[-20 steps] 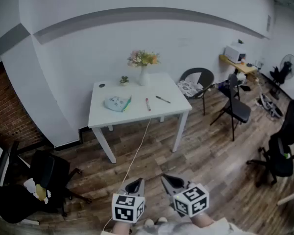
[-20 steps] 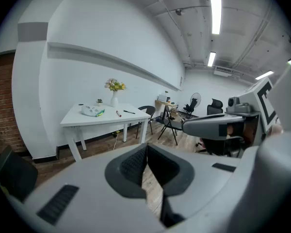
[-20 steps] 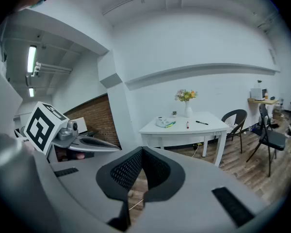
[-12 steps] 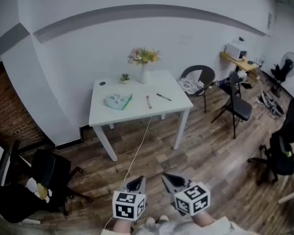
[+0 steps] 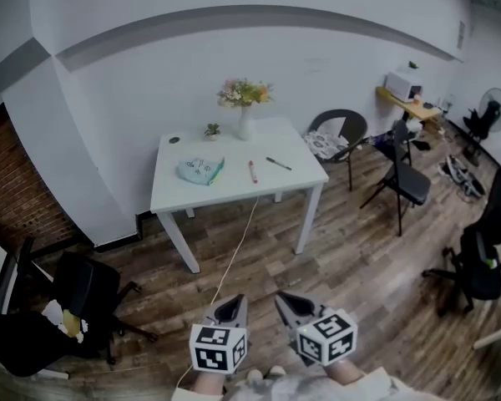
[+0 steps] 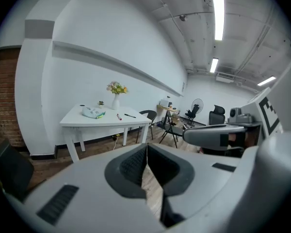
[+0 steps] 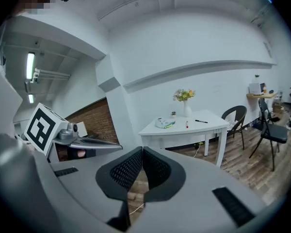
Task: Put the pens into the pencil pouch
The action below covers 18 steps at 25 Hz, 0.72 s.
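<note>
Grippers sit nearest, low in the head view above the wood floor [image 5: 351,266]. The left gripper [image 5: 231,305] and the right gripper [image 5: 285,301] are side by side, both aimed toward the table [image 5: 234,194] and well apart from it. Each gripper view shows its two pads pressed together with nothing between them, so both claws are closed and empty.

A pale cable [image 5: 235,253] runs over the floor from near the grippers to the table's near edge. On the white tabletop the pencil pouch [image 5: 200,170], pale blue-green, lies left of centre. A red pen [image 5: 252,171] lies to its right, apart from it, and a black pen [image 5: 278,164] lies further right; neither touches the pouch.

Along the far edge stand a small potted plant [image 5: 211,131] and a white vase [image 5: 245,125] of flowers. A dark round-backed chair [image 5: 338,132] stands right of the table by the wall.
</note>
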Available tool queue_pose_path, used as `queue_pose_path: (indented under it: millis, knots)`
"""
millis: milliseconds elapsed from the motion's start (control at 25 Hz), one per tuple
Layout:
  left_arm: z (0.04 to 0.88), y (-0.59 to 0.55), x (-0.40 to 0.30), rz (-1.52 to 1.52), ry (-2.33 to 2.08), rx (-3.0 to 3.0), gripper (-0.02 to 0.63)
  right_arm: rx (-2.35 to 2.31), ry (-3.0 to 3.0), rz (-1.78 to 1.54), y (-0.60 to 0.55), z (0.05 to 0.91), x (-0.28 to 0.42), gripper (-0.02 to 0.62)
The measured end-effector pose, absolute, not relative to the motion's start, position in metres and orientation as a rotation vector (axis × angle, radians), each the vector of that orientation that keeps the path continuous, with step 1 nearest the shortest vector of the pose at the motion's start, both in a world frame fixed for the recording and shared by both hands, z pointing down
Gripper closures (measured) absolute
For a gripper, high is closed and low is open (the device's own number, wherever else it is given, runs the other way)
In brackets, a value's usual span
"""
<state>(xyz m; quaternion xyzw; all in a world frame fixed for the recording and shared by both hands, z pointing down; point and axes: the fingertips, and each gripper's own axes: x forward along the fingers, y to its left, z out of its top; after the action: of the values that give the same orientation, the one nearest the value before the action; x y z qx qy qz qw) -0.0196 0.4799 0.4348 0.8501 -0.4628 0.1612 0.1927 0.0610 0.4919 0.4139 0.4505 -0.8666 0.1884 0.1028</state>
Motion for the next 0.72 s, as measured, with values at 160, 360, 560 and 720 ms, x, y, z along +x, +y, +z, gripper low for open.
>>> queue_pose_path:
  millis: [160, 360, 560, 720]
  knots:
    - [0.431, 0.472, -0.016, 0.476, -1.328, 2.389, 0.597, 1.357, -2.528, 0.551, 0.482, 0.417, 0.069, 0.588]
    - [0.431, 0.467, -0.005, 0.477, -1.336, 2.392, 0.571, 1.357, -2.532, 0.557, 0.474, 0.419, 0.079, 0.586]
    - [0.434, 0.465, 0.009, 0.479, -1.336, 2.383, 0.511, 1.329, -2.563, 0.544, 0.47, 0.417, 0.088, 0.579]
    - [0.438, 0.466, 0.014, 0.479, -1.355, 2.364, 0.509, 1.296, -2.569, 0.543, 0.473, 0.422, 0.094, 0.514]
